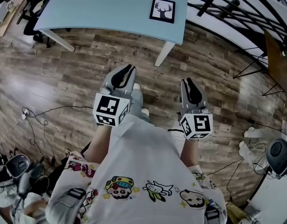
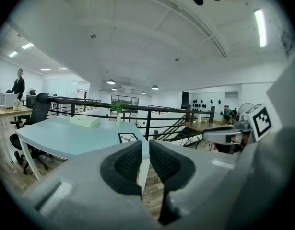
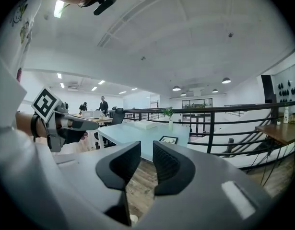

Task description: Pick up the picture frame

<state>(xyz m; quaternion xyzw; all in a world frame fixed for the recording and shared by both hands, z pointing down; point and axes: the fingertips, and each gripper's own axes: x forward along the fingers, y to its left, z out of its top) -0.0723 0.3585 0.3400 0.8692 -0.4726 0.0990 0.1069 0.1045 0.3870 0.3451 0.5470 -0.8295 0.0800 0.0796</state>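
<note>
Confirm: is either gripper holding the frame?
No: the frame lies flat on the table, while the left gripper and right gripper hang empty over the floor.

An open-plan office is seen here: past the fingers [image 2: 125,166] a pale blue table [image 2: 65,138] is set on wood flooring [image 1: 64,69], a black swivel chair [image 2: 38,110] is parked to their left, railings [image 2: 161,109] and ceiling lamps [image 2: 111,82] beyond, a person [image 2: 18,84] at a far table [image 2: 8,111].

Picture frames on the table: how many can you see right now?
1. The picture frame lies flat near the right front corner of the table. Both gripper views show no other there.
</note>
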